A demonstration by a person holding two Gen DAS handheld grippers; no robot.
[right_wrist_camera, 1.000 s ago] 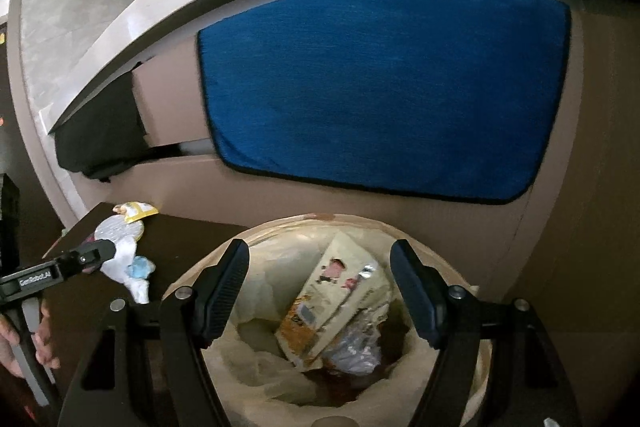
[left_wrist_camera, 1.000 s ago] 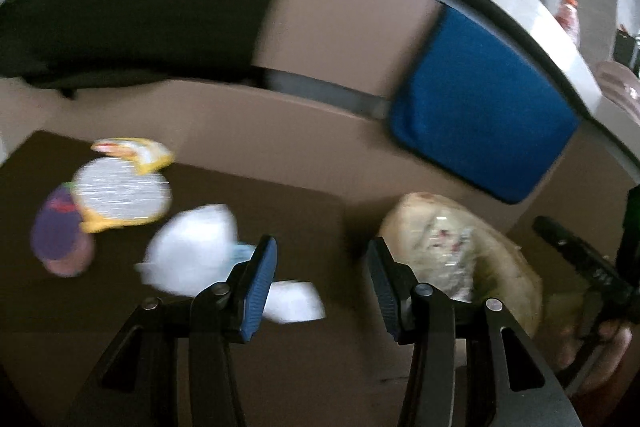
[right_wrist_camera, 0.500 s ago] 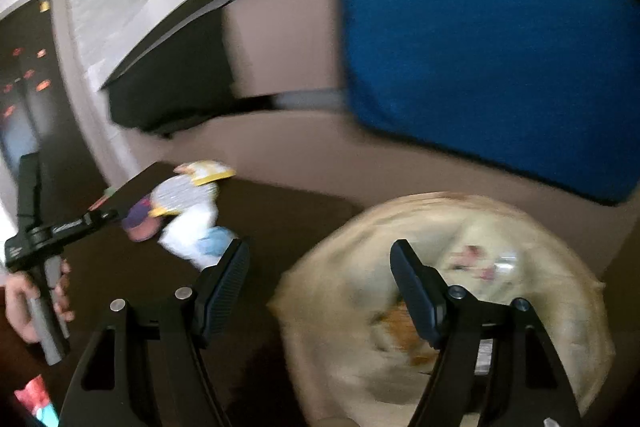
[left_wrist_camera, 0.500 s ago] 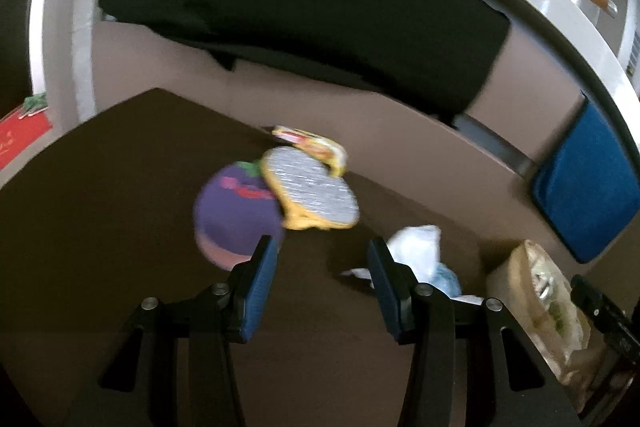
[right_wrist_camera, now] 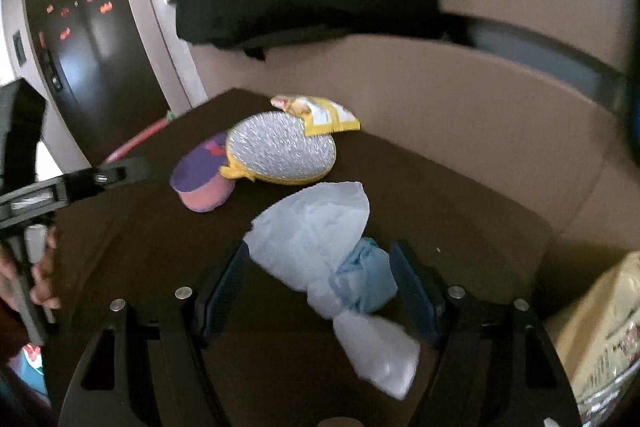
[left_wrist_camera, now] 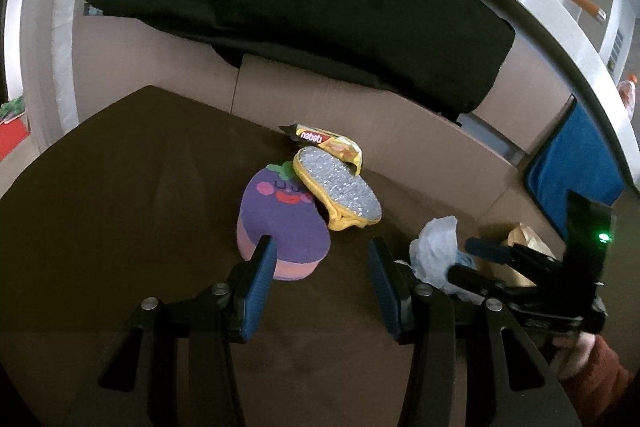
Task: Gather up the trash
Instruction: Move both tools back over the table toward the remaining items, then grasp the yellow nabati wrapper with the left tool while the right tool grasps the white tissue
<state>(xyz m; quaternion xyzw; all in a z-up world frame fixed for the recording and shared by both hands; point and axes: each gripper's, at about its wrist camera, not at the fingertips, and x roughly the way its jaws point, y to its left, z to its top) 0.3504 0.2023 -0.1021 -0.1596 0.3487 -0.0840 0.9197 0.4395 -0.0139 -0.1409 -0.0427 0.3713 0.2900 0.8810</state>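
Trash on the dark brown table [left_wrist_camera: 120, 187] is what I am after, and the nearest piece is the crumpled white plastic wrapper [right_wrist_camera: 316, 227] with a blue wad [right_wrist_camera: 366, 279] bunched at its waist. It lies between the spread fingers of my right gripper [right_wrist_camera: 320, 287], whose pads stand clear of it on both sides, gripping nothing yet. I judge it very light, soft and crackly; it will crush flat under the pads and may slide on the smooth tabletop. The best hold looks like the pinched middle beside the blue wad, where the film is thickest, not the loose flared end.

My left gripper [left_wrist_camera: 320, 287] is also parted and empty, pointing at the purple eggplant sponge [left_wrist_camera: 280, 223], just short of it. Leaning on that sponge is a yellow scrubber with a silver face [left_wrist_camera: 340, 191], and behind it lies a yellow snack wrapper [left_wrist_camera: 328, 143], thin, slick foil that I would take by its crimped end. The sponge and scrubber look like cleaning tools, not litter.

Room is fair: bare table lies all round the pile, a cardboard wall [right_wrist_camera: 480, 115] rises behind it, and the lined bin [right_wrist_camera: 600, 327] sits just off the table's right edge. My two grippers are close together, so I must mind them crossing.
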